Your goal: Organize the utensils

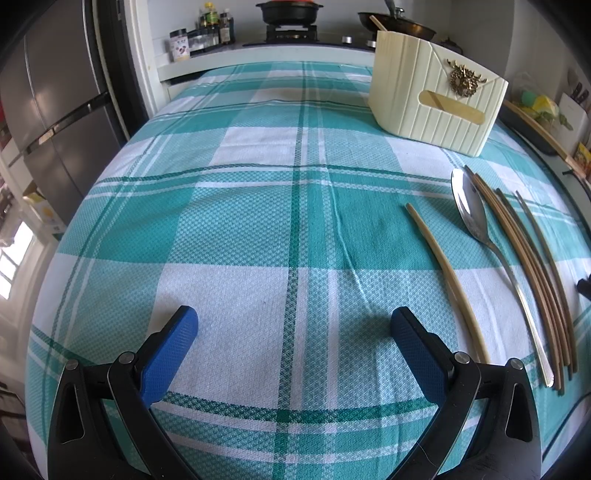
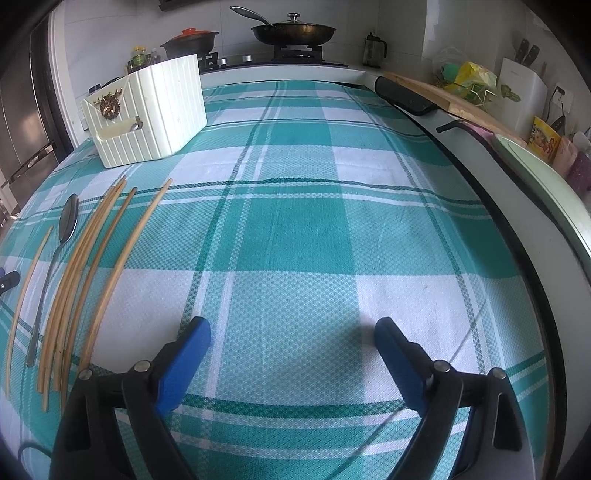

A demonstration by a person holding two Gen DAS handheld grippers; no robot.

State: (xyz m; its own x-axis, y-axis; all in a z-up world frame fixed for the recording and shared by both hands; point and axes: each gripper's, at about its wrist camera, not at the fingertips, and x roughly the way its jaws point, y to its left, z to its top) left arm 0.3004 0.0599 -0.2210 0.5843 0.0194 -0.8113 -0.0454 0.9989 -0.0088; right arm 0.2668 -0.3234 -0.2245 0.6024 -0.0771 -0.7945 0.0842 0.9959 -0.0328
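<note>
A cream ribbed utensil box [image 1: 436,99] with a gold emblem stands at the back of the checked tablecloth; it also shows in the right wrist view [image 2: 147,110]. A metal spoon [image 1: 476,225] lies on the cloth beside several wooden chopsticks [image 1: 532,266] and one pale chopstick [image 1: 447,277] lying apart. In the right wrist view the spoon [image 2: 66,221] and chopsticks [image 2: 92,266] lie at the left. My left gripper [image 1: 293,325] is open and empty, left of the utensils. My right gripper [image 2: 291,332] is open and empty, right of them.
The green and white tablecloth [image 1: 258,221] covers the table. A stove with a pot [image 1: 288,13] and a pan [image 2: 295,31] is behind. A fridge [image 1: 55,110] stands at the left. A cutting board [image 2: 443,96] and counter clutter lie along the right edge.
</note>
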